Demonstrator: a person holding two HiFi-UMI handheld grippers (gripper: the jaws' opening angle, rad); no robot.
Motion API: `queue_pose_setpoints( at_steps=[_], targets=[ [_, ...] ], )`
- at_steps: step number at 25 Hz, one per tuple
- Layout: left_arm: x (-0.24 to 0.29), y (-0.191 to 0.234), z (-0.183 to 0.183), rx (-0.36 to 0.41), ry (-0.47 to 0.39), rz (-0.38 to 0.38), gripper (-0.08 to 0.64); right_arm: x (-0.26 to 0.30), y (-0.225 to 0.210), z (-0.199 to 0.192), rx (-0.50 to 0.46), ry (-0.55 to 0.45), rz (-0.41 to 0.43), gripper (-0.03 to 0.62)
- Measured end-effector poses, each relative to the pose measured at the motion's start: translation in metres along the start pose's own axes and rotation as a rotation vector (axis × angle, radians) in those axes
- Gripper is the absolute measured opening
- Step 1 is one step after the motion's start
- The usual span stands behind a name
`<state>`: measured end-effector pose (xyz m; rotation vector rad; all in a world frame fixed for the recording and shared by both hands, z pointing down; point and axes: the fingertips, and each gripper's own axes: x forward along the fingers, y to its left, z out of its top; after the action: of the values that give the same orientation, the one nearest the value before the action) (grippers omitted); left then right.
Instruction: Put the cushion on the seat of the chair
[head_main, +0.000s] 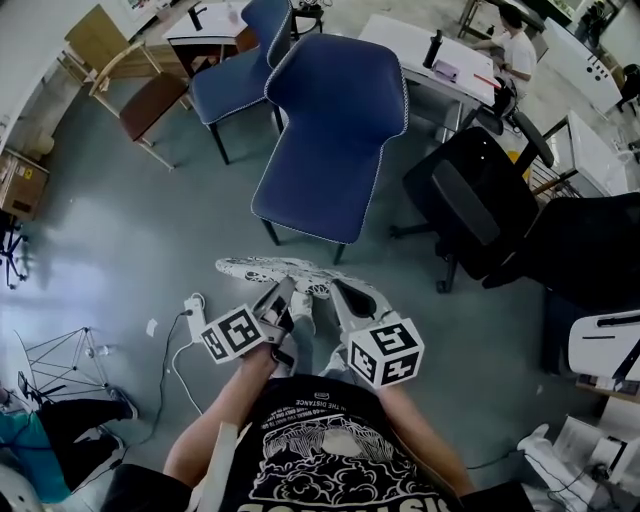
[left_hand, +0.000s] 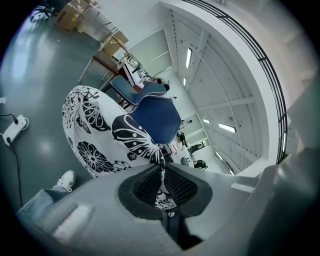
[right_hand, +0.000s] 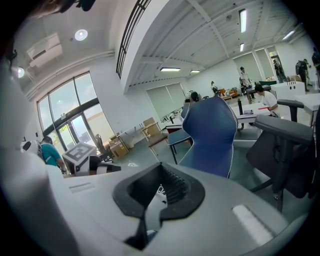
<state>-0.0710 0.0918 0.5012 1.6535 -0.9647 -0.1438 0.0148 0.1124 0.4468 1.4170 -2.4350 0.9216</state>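
A black-and-white flower-patterned cushion (head_main: 285, 270) hangs in the air in front of me, just short of the blue chair (head_main: 335, 130), whose seat (head_main: 312, 195) is bare. My left gripper (head_main: 287, 298) is shut on the cushion's near edge, and my right gripper (head_main: 333, 293) pinches the same edge beside it. In the left gripper view the cushion (left_hand: 95, 135) spreads out to the left of the jaws and its fabric runs down between them, with the blue chair (left_hand: 157, 120) behind it. In the right gripper view a strip of patterned fabric (right_hand: 160, 192) sits between the jaws and the chair (right_hand: 212, 135) stands ahead.
A second blue chair (head_main: 235, 70) stands behind the first, and a wooden chair (head_main: 140, 100) is at the far left. A black office chair (head_main: 480, 200) is close on the right. A white power strip (head_main: 193, 312) and its cable lie on the floor at my left. A person (head_main: 515, 50) sits at a white table.
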Motion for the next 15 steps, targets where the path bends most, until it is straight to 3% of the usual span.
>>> queue_pose_setpoints(
  at_steps=[15],
  targets=[
    [0.072,0.012,0.072,-0.013,0.052,-0.024,0.015,0.073,-0.035,0.053,-0.002,0.017,-0.05,-0.003]
  ],
)
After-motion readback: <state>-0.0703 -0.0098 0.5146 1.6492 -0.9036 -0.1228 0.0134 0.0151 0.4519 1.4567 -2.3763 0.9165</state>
